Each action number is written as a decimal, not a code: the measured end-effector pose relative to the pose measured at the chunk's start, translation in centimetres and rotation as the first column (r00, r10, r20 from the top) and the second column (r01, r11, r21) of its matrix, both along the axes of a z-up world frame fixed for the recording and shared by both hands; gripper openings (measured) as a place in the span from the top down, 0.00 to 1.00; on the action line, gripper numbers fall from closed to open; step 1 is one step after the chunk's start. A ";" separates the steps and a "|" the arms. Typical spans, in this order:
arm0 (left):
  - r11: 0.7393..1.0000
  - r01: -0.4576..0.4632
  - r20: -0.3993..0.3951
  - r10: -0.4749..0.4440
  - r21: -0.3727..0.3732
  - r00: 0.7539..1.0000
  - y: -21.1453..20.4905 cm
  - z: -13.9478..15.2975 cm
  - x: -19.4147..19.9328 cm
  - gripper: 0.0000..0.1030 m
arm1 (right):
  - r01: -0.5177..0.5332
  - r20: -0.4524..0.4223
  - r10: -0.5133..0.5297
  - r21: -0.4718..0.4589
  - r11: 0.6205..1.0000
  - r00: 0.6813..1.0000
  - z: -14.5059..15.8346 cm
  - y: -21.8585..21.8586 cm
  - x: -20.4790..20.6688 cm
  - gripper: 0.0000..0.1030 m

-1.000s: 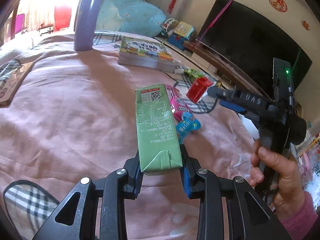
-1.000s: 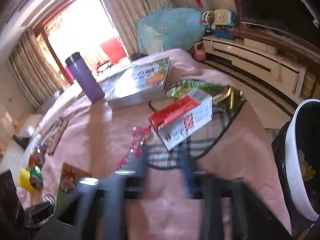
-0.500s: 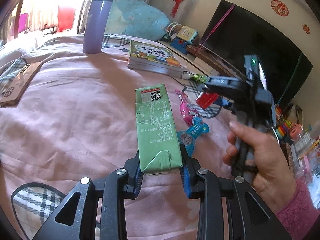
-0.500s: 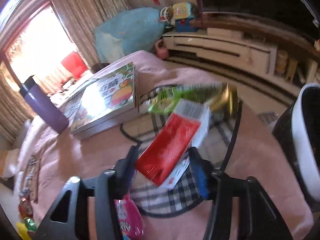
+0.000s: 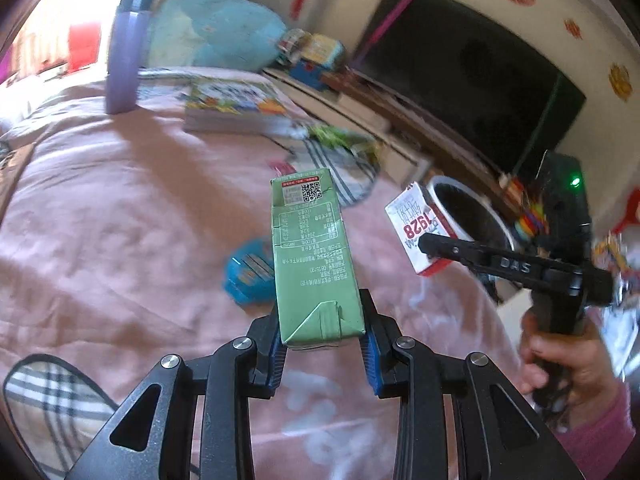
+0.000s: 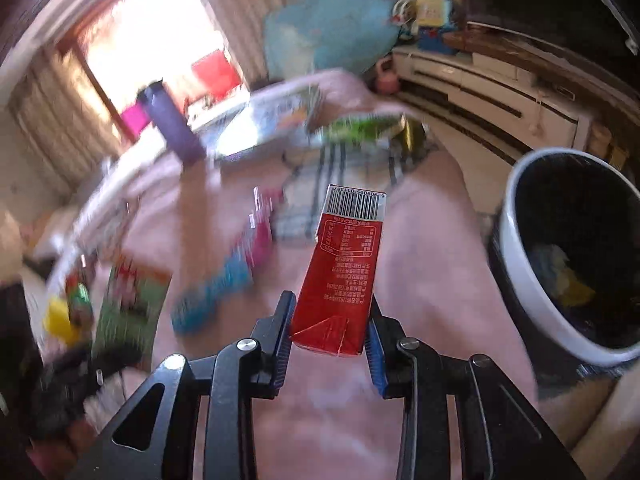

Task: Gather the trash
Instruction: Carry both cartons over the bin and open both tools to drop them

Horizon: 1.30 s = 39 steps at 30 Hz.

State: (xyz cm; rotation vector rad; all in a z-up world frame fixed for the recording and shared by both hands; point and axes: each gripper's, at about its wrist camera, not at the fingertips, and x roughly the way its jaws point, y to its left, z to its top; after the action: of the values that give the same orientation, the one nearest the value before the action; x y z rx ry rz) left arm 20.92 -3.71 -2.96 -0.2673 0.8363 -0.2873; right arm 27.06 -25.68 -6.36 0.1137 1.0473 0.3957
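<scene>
Both claws grip cartons above the pink bedspread (image 5: 100, 240): the left claw (image 5: 322, 344) is clenched on the near end of a green drink carton (image 5: 314, 256), while the right claw (image 6: 330, 346), its jaws having just been closing, grasps a red drink carton (image 6: 344, 276) by its folded base. To the right of the bed stands a white-rimmed trash bin (image 6: 520, 280) with scraps already inside, the red carton near its rim. Blue (image 5: 250, 274) and pink snack wrappers (image 6: 262, 236) lie on the bedspread beyond the cartons.
</scene>
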 end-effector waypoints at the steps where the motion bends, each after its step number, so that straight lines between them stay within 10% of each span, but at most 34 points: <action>1: 1.000 0.019 -0.013 -0.019 0.013 1.000 -0.6 -0.4 0.1 0.70 | -0.013 -0.007 0.013 -0.018 1.000 1.000 -0.1 -0.2 -0.6 0.68; 13: 0.994 -0.051 -0.043 0.055 0.093 0.998 -2.3 -1.8 2.4 0.68 | 0.075 0.059 -0.075 0.004 0.997 0.995 -2.5 -0.8 -1.7 0.58; 17: 0.992 -0.053 -0.027 0.056 0.118 0.998 -3.6 -1.8 2.0 0.71 | 0.123 0.073 -0.127 0.055 0.991 0.989 -3.0 -2.1 -2.2 0.70; 39: 0.981 0.122 0.040 -0.129 0.152 0.991 -12.9 1.6 5.3 0.71 | 0.248 0.163 -0.263 0.106 0.963 0.951 1.3 -11.0 -5.3 0.70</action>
State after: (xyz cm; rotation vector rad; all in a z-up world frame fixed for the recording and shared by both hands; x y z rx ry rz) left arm 26.24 -16.61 -1.37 -0.0674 0.8222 -0.3461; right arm 21.78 -36.66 -5.08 0.2829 0.8283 0.2098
